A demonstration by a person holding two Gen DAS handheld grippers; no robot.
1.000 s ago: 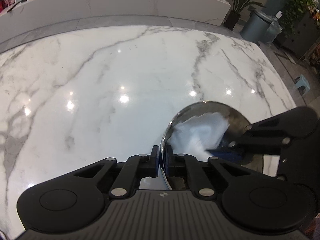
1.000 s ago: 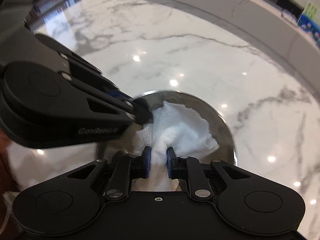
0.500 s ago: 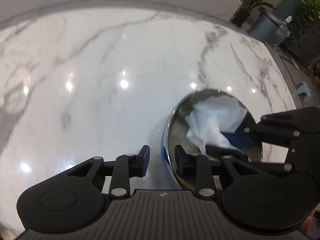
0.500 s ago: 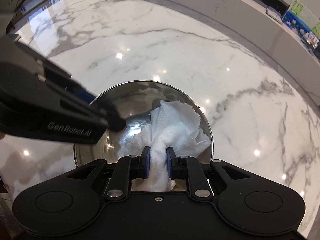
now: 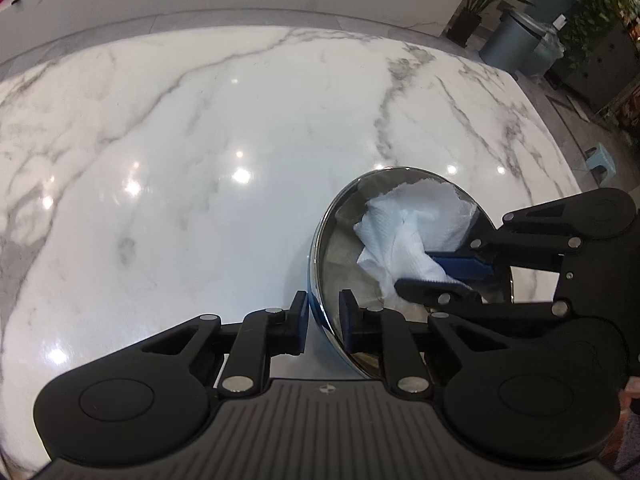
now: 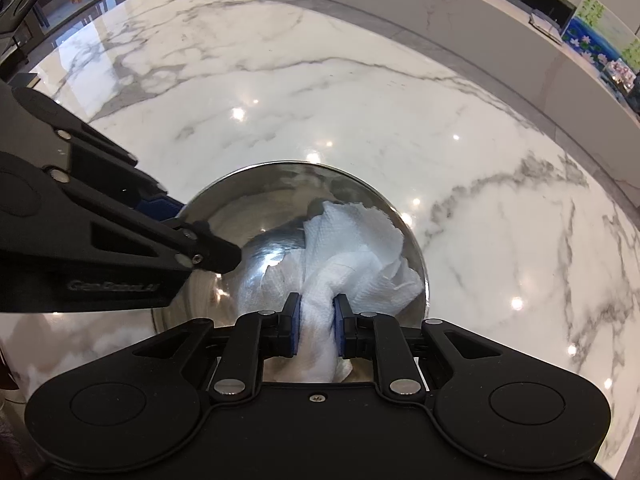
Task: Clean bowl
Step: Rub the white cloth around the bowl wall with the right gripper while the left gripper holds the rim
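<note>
A glossy marble worktop (image 5: 200,152) fills a room with planters. On it the steel bowl (image 6: 256,208), judged light, rigid and slippery, is best taken at its rim; the left gripper (image 5: 323,322) is closing astride it. The soft paper towel (image 6: 352,248) is clamped by the right gripper (image 6: 316,330).

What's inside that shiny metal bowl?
A crumpled white paper towel lies inside the bowl, pinched by the right gripper. Bare metal shows beside it. Whatever lies beneath the towel is hidden.
</note>
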